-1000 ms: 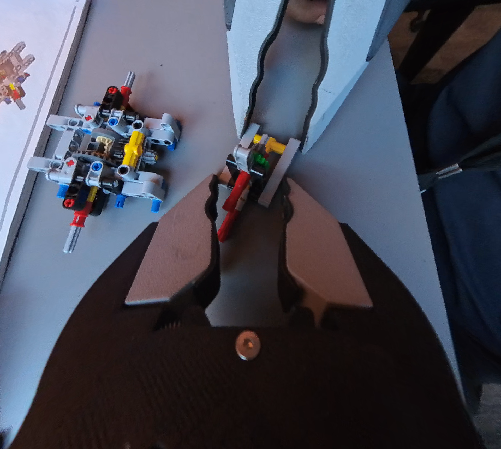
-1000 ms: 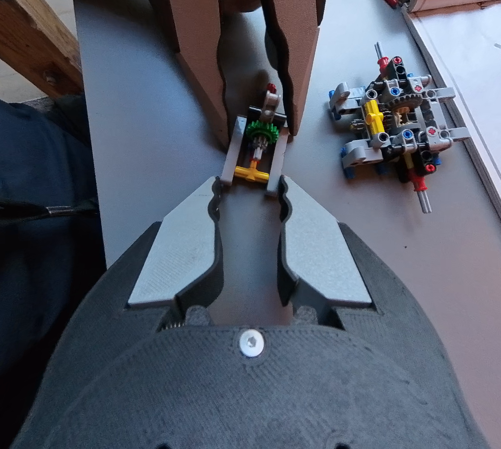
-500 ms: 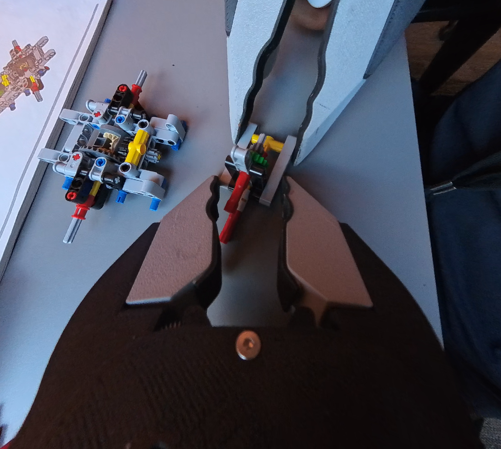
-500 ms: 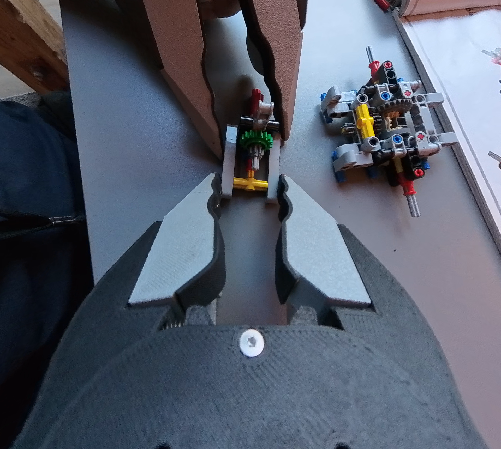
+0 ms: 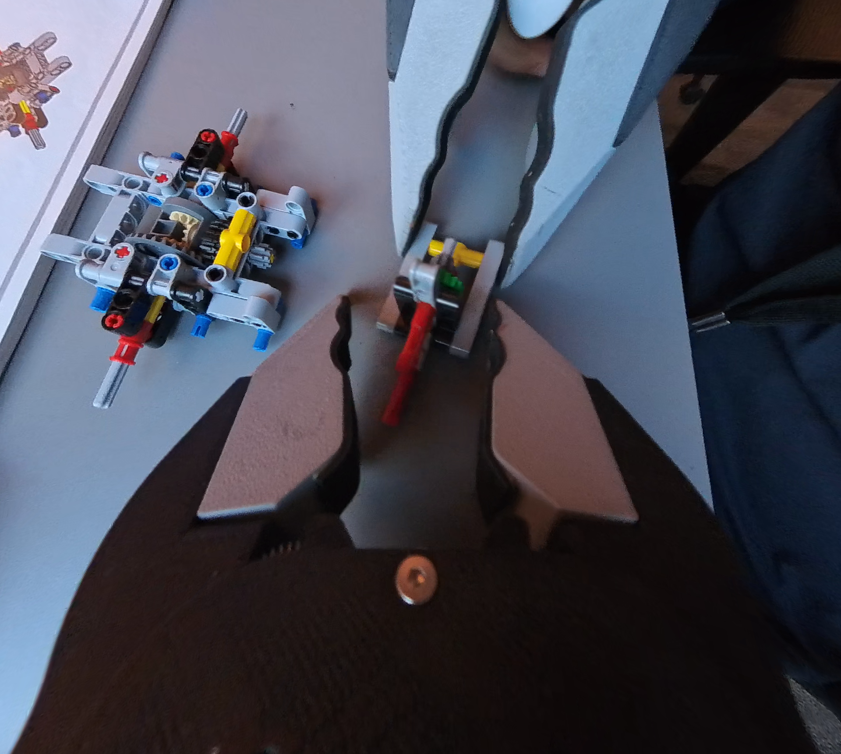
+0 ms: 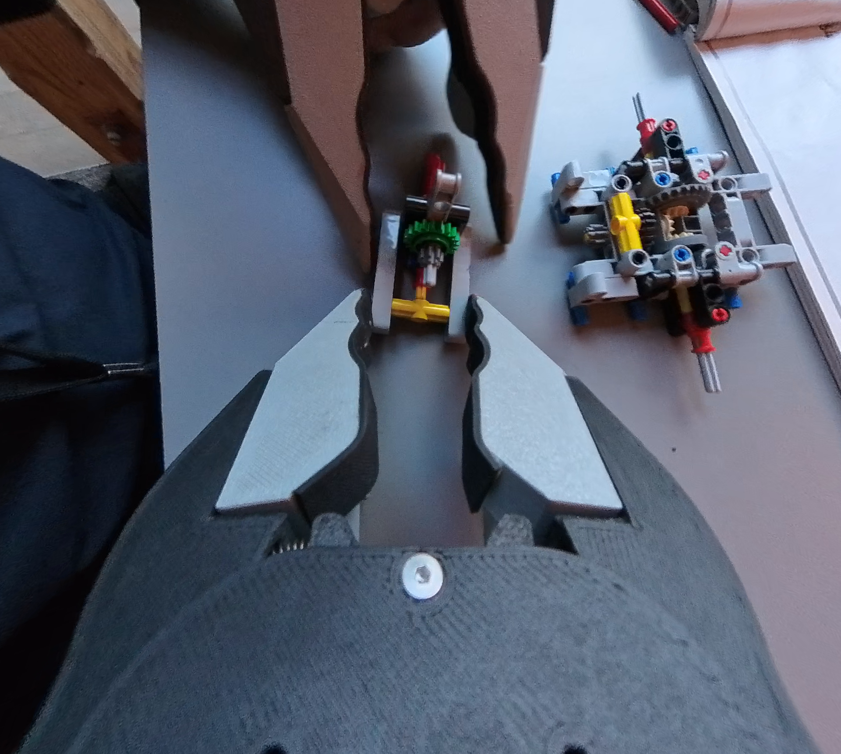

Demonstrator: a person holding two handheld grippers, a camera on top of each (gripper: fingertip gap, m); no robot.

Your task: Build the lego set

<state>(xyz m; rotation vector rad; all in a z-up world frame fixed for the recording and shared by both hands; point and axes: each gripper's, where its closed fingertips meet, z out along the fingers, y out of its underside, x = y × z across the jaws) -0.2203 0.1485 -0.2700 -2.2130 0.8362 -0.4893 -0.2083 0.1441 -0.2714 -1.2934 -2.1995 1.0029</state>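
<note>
Left wrist view: my left gripper (image 5: 418, 322) stands open; the small brick frame (image 5: 443, 295) lies between its tips, against the right finger with a clear gap from the left one. A larger brick assembly (image 5: 182, 241) lies well left.

Right wrist view: my right gripper (image 6: 421, 318) clamps the frame's (image 6: 421, 277) near end, both pads pressing its grey side beams.

We see our left gripper (image 5: 421, 318) open around the small grey frame assembly (image 5: 439, 295), its left pad clear of it, the right gripper (image 5: 455, 241) clamping the frame's far end, and a larger brick assembly (image 5: 182, 241) left of it.
</note>
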